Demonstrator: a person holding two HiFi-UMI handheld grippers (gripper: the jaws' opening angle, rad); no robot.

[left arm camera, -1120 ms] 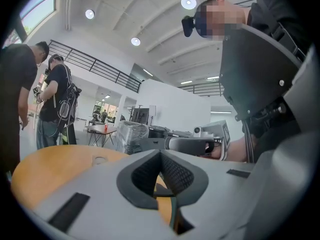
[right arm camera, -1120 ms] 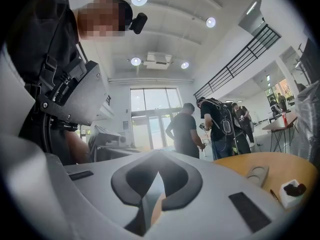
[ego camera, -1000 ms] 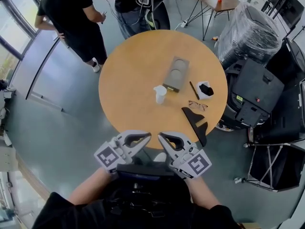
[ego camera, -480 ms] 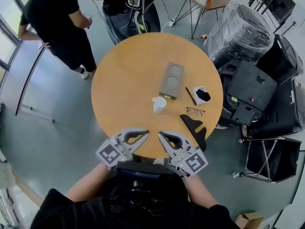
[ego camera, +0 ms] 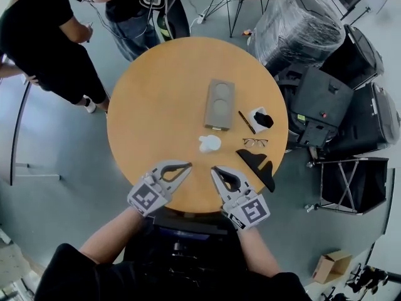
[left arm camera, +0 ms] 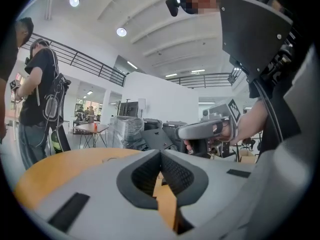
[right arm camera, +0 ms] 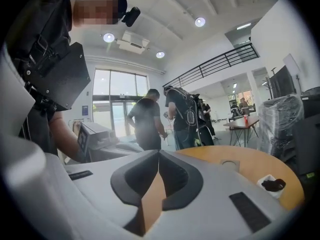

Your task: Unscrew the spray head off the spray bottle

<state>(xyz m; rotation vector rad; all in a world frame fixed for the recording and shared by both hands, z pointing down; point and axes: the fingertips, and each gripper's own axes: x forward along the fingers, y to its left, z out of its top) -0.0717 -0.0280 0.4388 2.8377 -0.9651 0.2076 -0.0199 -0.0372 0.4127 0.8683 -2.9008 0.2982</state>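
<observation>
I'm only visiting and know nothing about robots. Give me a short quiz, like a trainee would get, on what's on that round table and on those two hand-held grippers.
1. True or false: in the head view, the glasses lie to the right of the white bottle on the table.
2. How many round hollows does the grey tray show? A one, B two, C four.
3. Fill in: the jaws of the left gripper and the right gripper are both ____, with nothing between them.
Key: 1 true; 2 B; 3 shut.
</observation>
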